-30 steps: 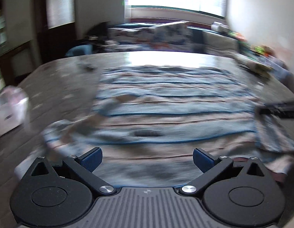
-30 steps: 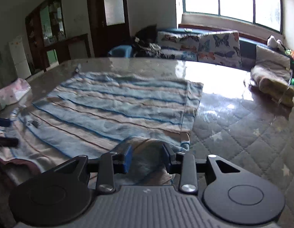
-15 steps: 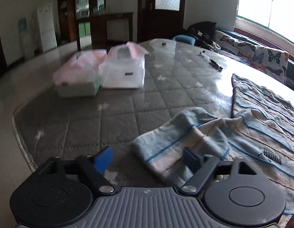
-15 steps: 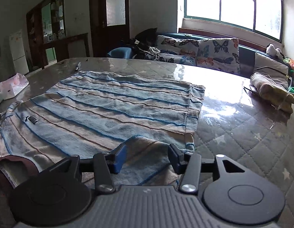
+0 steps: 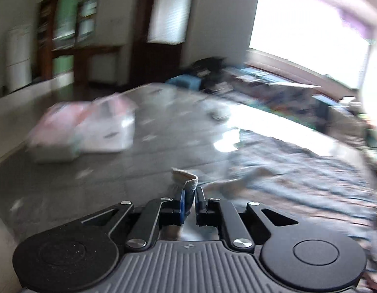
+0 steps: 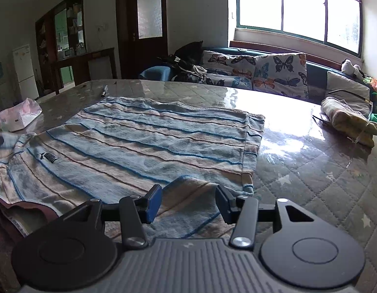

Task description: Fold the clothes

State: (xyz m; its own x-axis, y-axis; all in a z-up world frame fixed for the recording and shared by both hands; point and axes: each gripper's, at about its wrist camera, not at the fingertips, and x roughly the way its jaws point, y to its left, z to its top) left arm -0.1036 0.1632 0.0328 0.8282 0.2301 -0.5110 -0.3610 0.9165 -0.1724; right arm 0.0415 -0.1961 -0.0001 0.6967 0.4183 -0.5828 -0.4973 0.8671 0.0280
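Observation:
A blue and beige striped shirt [image 6: 149, 141] lies spread flat on the quilted table [image 6: 310, 171]. Its right sleeve is folded in over the body, just beyond my right gripper [image 6: 188, 202]. That gripper stands open, with its pads apart above the folded sleeve. In the blurred left wrist view my left gripper [image 5: 190, 201] is shut on the left sleeve end [image 5: 186, 179], which sticks up in a small fold above the pads. The rest of the shirt [image 5: 298, 171] stretches away to the right of it.
Two pale tissue packs [image 5: 90, 129] sit at the table's left side, one also seen as a pink-white pack [image 6: 17, 117]. A pen [image 6: 104, 90] lies at the far edge. Folded cloth [image 6: 347, 122] rests at the right edge. A sofa with butterfly cushions [image 6: 261, 73] stands behind.
My left gripper has swung to the shirt's left sleeve, closed from wide open and pinched the sleeve end. My right gripper has widened a little over the folded right sleeve and stayed in place.

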